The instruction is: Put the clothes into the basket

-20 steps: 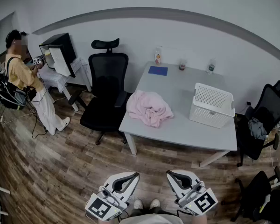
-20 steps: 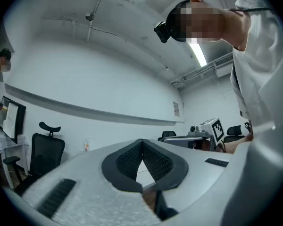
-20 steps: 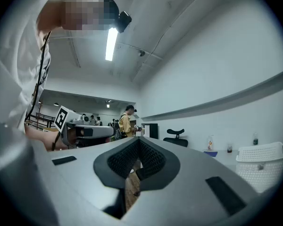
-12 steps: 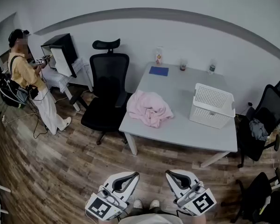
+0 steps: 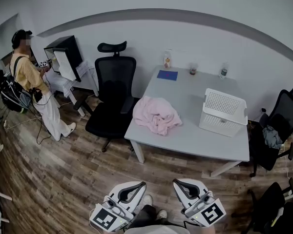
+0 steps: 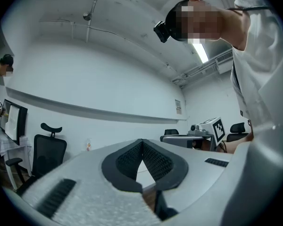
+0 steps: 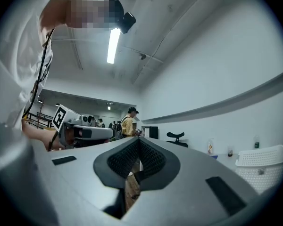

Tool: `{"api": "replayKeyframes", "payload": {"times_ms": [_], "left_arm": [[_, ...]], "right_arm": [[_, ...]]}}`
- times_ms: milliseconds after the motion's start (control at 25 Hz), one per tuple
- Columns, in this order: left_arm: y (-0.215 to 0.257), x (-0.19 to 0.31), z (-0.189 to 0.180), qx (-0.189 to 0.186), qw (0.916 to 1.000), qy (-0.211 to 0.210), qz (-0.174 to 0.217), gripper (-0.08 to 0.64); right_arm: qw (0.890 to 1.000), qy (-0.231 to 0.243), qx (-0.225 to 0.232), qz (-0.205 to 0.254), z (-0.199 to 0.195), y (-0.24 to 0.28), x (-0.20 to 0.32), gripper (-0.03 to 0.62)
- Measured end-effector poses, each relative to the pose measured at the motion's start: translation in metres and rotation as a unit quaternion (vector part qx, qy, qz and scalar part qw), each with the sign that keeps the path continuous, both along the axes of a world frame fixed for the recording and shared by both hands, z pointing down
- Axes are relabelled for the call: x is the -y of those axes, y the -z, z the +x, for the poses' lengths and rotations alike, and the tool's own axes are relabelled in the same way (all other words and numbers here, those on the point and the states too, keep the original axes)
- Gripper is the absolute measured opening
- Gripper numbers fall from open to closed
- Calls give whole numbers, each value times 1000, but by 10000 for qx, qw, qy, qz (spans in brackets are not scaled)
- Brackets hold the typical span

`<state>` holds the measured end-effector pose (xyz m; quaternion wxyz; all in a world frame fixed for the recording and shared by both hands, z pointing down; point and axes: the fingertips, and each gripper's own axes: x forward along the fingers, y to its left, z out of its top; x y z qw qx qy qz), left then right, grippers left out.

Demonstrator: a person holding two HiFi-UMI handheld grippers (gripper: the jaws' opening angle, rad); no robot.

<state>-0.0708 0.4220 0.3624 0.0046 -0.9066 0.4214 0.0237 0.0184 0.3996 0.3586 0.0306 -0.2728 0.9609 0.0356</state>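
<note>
Left gripper [image 5: 138, 184] and right gripper [image 5: 178, 182] hang low near the person, jaws pinched together, empty. White basket [image 5: 223, 112] stands far right on the table [image 5: 188, 136]; pink clothes [image 5: 157, 114] lie apart, left.

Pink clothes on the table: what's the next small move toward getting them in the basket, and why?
Probably step closer to the table first: the left gripper and right gripper are both shut and empty, held well short of the pink clothes, which lie heaped on it, apart from the white basket.
</note>
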Motion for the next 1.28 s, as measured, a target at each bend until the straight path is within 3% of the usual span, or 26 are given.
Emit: {"api": "replayKeyframes", "payload": {"times_ms": [240, 360, 1000, 1120, 1280], "left_arm": [[-5, 30, -14, -95, 9999, -50, -42, 6], [-11, 45, -22, 56, 9998, -110, -161, 6], [-15, 123, -72, -50, 9992, -381, -138, 6], [-21, 135, -84, 110, 9986, -467, -214, 6], [-10, 152, -87, 640, 9936, -777, 517, 6]], "right_arm": [[9994, -27, -276, -186, -14, -16, 25, 5], [9993, -94, -283, -217, -20, -16, 40, 5], [9987, -309, -381, -135, -73, -18, 116, 5], [9981, -412, -429, -148, -82, -18, 128, 5], [9975, -513, -464, -153, -87, -15, 144, 5]]}}
